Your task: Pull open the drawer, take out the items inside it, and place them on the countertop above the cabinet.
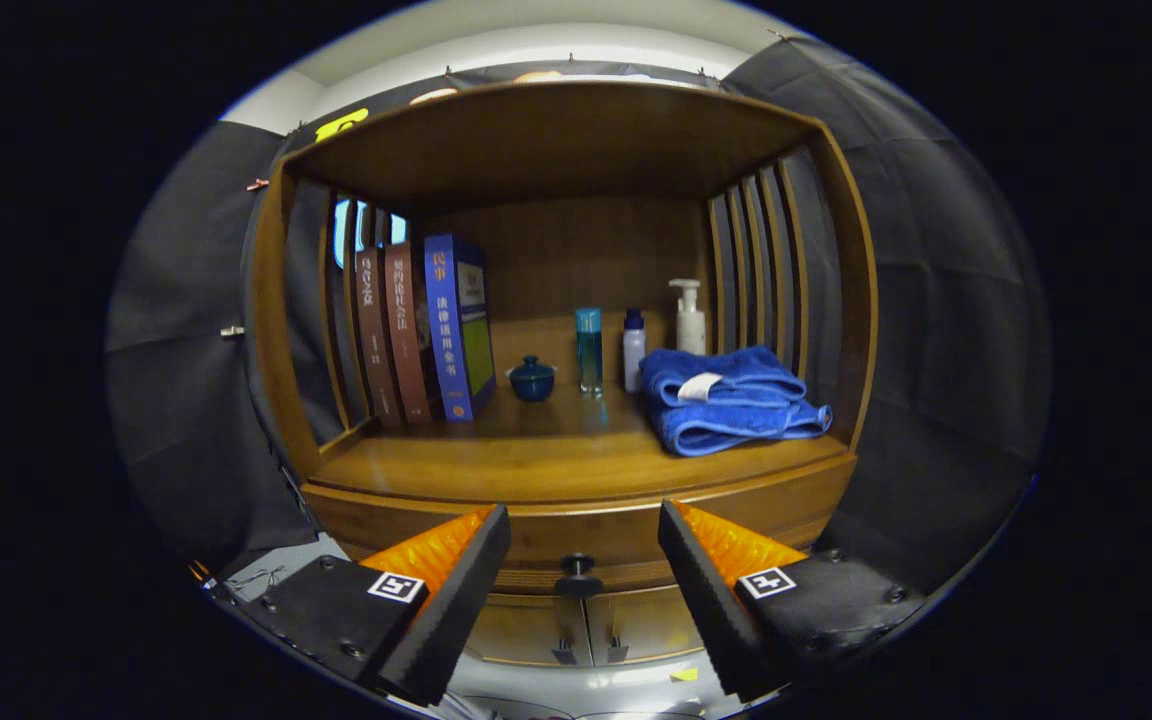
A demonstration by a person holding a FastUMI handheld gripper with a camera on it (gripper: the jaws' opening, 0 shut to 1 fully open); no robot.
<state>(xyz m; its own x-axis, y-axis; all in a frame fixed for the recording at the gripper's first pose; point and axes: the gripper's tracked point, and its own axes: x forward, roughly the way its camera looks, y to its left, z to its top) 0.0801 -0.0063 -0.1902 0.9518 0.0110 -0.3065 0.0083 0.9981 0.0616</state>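
Tool (584,545): we find its two fingers spread wide apart and released, gripping nothing, with the drawer's dark knob (577,574) in the gap between them, a little beyond the tips.

Drawer (576,540): we log it as shut, its wooden front sitting just under the front edge of the worktop (536,465). Its contents are hidden from us. Two small cabinet-door handles (588,652) sit below the knob.

On the worktop, inside the wooden alcove, we count:
- Three upright books (421,330) at the back left corner, two brown and one blue, leaning slightly.
- One small dark-blue lidded cup (532,379), just right of the books, towards the back.
- One tall teal bottle (589,349) at the back centre.
- One white bottle with a blue cap (633,349), just beside the teal one.
- One white pump bottle (689,316) behind the towels.
- Folded blue towels (731,400), stacked at the right edge, a white tag on top.
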